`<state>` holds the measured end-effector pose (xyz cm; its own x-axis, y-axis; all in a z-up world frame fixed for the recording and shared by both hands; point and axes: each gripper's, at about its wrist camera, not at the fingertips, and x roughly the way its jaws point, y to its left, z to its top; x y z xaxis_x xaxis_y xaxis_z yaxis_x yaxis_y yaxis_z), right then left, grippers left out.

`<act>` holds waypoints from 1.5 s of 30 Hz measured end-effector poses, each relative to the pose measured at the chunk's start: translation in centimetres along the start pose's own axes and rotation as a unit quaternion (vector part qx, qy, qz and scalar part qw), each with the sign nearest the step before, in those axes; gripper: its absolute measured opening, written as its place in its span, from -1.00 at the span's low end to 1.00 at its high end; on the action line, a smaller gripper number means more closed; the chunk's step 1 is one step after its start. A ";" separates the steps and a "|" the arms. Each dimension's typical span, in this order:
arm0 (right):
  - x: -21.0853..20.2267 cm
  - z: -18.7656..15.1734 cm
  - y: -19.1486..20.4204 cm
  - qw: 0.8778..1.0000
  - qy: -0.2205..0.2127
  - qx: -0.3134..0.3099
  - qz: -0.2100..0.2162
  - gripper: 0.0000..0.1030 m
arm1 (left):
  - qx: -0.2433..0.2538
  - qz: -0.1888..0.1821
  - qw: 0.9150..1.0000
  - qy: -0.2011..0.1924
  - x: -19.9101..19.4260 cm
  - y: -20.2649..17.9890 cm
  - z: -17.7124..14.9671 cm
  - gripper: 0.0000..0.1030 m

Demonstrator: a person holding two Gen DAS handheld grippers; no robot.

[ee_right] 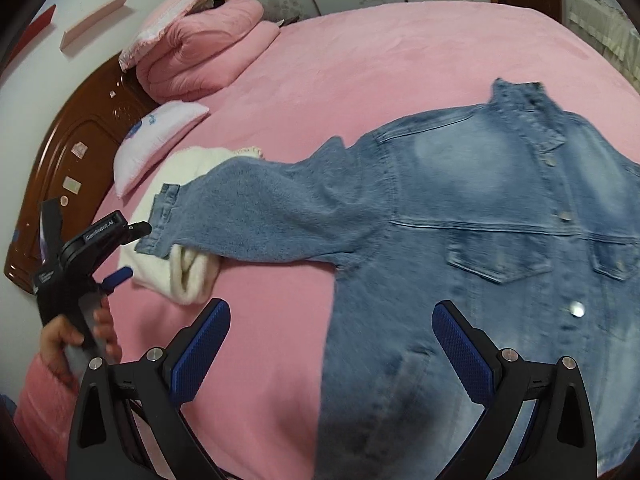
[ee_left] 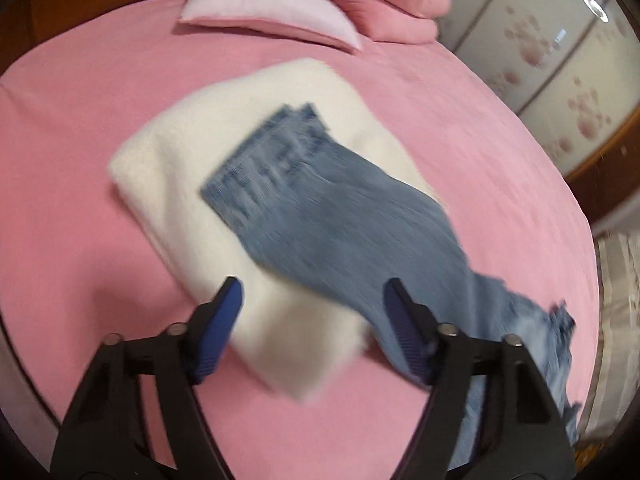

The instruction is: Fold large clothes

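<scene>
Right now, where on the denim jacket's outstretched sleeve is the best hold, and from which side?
Take the sleeve's cuff, coming from its open end where the left tool already is. The cuff is a stiff, stitched edge lying over the folded white garment, so it sits raised above the bed.

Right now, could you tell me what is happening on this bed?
A person with a gripper in each hand is folding clothes. A denim jacket lies spread on the pink bed, one sleeve stretched across a folded white garment. The left gripper and right gripper both hover open, holding nothing.
</scene>
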<state>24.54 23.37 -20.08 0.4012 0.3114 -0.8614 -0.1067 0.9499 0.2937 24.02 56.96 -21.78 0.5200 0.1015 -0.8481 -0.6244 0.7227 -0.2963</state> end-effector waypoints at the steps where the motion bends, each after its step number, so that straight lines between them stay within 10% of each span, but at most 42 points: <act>1: 1.3 0.4 0.6 1.000 0.002 -0.001 -0.003 0.99 | -0.003 0.006 1.000 -0.002 0.7 0.4 0.0 0.21; 10: 7.9 1.7 -0.3 0.999 0.029 -0.006 -0.039 0.99 | 0.013 0.046 0.997 -0.063 5.6 2.4 1.5 0.00; 13: 9.2 2.0 -1.2 0.998 0.037 -0.005 -0.052 0.99 | 0.024 0.079 0.993 -0.081 6.6 1.6 1.9 -0.72; 20: 11.3 2.8 -2.6 0.997 0.030 0.027 -0.066 0.99 | 0.030 0.055 0.990 -0.128 3.3 -0.8 2.1 -0.83; 33: 8.0 4.5 -11.5 0.994 -0.012 0.107 -0.021 0.99 | 0.193 -0.093 0.939 -0.270 -13.4 -20.9 -4.3 -0.85; 45: -1.5 6.7 -31.1 0.987 -0.081 0.130 -0.052 0.99 | 0.292 -0.217 0.917 -0.160 -13.2 -43.6 -24.5 -0.85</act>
<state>33.33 -6.77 -25.18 0.5401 0.1842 -0.8212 0.1711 0.9314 0.3214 30.13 7.33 -8.45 0.8492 -0.1546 -0.5049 0.0527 0.9762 -0.2102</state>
